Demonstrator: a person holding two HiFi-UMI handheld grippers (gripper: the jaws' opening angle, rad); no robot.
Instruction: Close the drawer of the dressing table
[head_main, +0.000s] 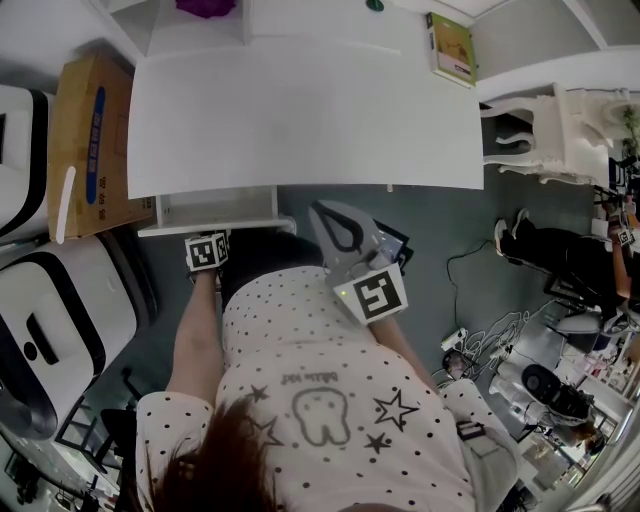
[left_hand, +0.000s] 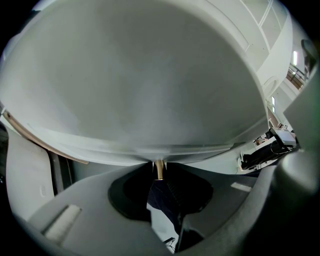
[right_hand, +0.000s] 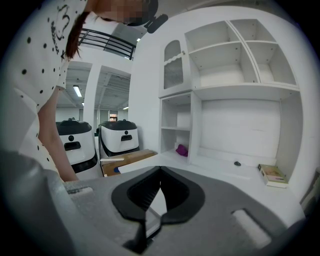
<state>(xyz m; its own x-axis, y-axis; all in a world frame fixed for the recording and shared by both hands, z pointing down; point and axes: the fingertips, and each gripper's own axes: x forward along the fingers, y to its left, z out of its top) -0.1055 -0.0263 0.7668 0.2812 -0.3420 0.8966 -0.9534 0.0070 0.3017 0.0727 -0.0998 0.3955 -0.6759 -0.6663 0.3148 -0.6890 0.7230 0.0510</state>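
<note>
The white dressing table (head_main: 300, 110) fills the top of the head view. Its left drawer (head_main: 210, 212) stands pulled out a little below the tabletop edge. My left gripper (head_main: 207, 242) points steeply down at the drawer's front, and only its marker cube shows there. In the left gripper view the white drawer front (left_hand: 140, 90) fills the frame, and the left gripper (left_hand: 159, 172) is shut on the brass drawer knob (left_hand: 159, 169). My right gripper (head_main: 322, 212) hangs in front of the table's edge, right of the drawer. Its tips (right_hand: 160, 172) meet, shut on nothing.
A cardboard box (head_main: 90, 140) and white wheeled machines (head_main: 50, 310) stand left of the table. On the tabletop lie a book (head_main: 452, 48) and a purple thing (head_main: 205, 6). An ornate white stool (head_main: 545, 125), floor cables (head_main: 490, 340) and another person (head_main: 570, 260) are at the right.
</note>
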